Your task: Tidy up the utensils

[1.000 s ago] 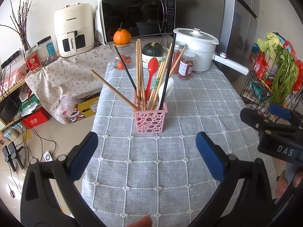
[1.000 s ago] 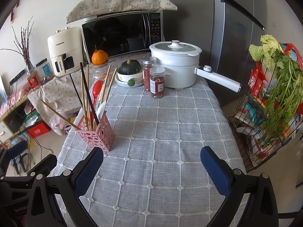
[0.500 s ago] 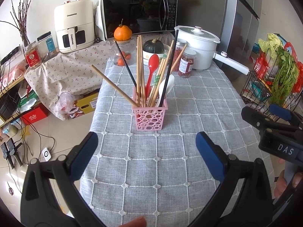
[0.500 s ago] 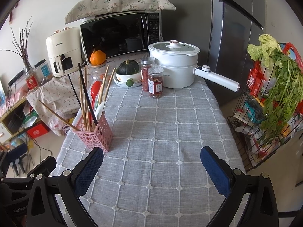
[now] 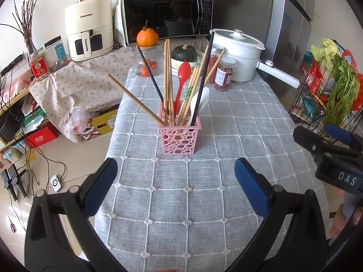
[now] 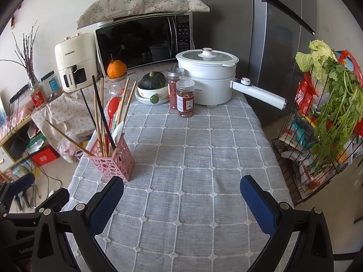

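One pink holder (image 5: 179, 139), one red spoon (image 5: 182, 77), two black chopsticks (image 5: 202, 81), two jars (image 6: 185, 98)

Left gripper (image 5: 175, 178) of black plastic with blue-padded fingers (image 5: 101, 181), jaws spread wide, empty, held low above the table. Right gripper (image 6: 181, 200), same build, likewise wide apart and empty, level beside the left. Bare fingertips of a hand (image 5: 343, 221) wrapped on the right gripper's handle.

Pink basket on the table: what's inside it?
The pink basket holds wooden chopsticks, black chopsticks, a red spoon and a white spoon. Their lower ends are hidden inside.
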`<control>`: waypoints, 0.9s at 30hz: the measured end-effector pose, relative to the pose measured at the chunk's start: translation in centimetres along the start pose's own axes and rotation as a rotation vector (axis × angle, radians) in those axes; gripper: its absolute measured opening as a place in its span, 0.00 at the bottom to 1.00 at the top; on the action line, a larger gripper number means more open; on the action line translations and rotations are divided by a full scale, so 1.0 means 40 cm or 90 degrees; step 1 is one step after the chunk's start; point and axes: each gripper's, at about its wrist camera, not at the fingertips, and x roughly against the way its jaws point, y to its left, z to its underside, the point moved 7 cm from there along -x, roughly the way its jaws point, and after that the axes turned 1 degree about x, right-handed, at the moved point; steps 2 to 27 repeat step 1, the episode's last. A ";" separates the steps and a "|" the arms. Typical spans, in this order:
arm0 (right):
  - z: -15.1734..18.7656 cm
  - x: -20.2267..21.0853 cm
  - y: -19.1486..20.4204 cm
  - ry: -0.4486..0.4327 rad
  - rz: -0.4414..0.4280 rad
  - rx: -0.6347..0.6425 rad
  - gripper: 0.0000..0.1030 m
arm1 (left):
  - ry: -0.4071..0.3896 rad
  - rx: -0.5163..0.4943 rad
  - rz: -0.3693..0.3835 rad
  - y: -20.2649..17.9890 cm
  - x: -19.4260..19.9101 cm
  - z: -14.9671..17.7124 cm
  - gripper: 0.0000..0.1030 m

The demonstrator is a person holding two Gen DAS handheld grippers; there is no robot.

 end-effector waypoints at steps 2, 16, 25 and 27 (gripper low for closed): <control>0.000 0.000 -0.001 0.000 0.000 0.000 1.00 | 0.000 0.001 0.000 0.000 -0.001 0.000 0.99; 0.000 0.000 -0.001 0.000 0.000 0.000 1.00 | 0.000 0.001 0.000 0.000 -0.001 0.000 0.99; 0.000 0.000 -0.001 0.000 0.000 0.000 1.00 | 0.000 0.001 0.000 0.000 -0.001 0.000 0.99; 0.000 0.000 -0.001 0.000 0.000 0.000 1.00 | 0.000 0.001 0.000 0.000 -0.001 0.000 0.99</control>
